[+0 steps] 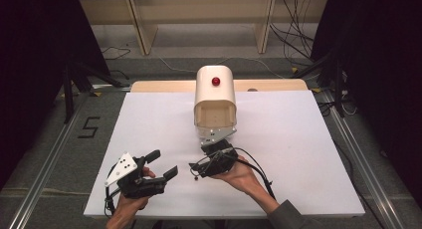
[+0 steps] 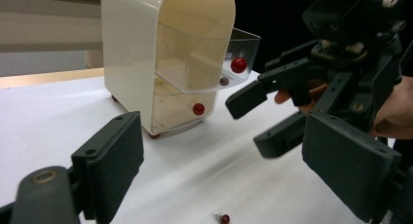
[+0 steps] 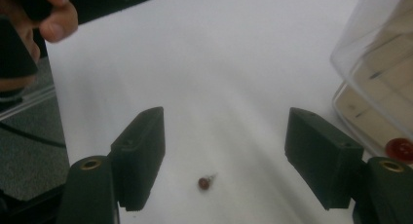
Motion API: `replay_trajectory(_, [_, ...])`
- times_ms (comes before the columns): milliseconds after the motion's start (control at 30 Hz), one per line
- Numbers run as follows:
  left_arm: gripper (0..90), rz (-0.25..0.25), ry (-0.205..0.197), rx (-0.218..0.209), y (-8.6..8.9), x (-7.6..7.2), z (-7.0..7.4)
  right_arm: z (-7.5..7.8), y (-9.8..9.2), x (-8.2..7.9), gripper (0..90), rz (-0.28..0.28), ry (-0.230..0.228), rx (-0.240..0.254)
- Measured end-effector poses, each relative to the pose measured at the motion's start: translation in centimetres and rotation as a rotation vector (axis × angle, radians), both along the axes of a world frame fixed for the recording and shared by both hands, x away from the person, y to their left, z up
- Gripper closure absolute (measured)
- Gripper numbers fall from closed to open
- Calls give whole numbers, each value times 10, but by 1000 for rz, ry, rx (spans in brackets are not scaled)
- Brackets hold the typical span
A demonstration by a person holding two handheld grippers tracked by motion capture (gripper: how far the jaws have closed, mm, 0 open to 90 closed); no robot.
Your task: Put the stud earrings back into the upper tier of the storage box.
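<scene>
A cream mini drawer cabinet (image 1: 215,97) stands at the back middle of the white table, with a red knob (image 1: 215,81) on top. In the left gripper view its clear upper drawer (image 2: 209,63) is pulled out, with a red knob (image 2: 238,65) on its front, and the lower drawer carries another red knob (image 2: 198,108). A small loose red knob with a screw (image 3: 204,183) lies on the table. My right gripper (image 3: 224,136) hangs open just above it, a jaw on each side, not touching. My left gripper (image 1: 165,162) rests open at the front left, empty.
The white board (image 1: 298,154) covers the table top, and its front edge runs just behind my wrists. The right gripper's cable (image 1: 259,171) trails over the board toward the front right. Shelving and loose cables lie on the floor beyond the table.
</scene>
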State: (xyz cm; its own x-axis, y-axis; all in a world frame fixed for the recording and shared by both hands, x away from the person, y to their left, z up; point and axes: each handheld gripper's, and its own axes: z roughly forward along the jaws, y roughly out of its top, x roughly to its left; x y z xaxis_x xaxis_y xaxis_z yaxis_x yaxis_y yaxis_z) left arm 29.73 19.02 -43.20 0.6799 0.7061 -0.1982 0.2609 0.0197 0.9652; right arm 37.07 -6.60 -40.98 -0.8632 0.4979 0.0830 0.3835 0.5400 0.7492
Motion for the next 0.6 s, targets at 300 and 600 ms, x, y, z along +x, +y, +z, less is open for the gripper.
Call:
replay_trajectory(300, [149, 0, -5, 0, 0, -1, 1, -23, 7, 3, 298, 0, 36, -49])
replay_trajectory(600, [149, 1, -6, -2, 0, -1, 1, -40, 10, 5, 307, -3, 70, -95])
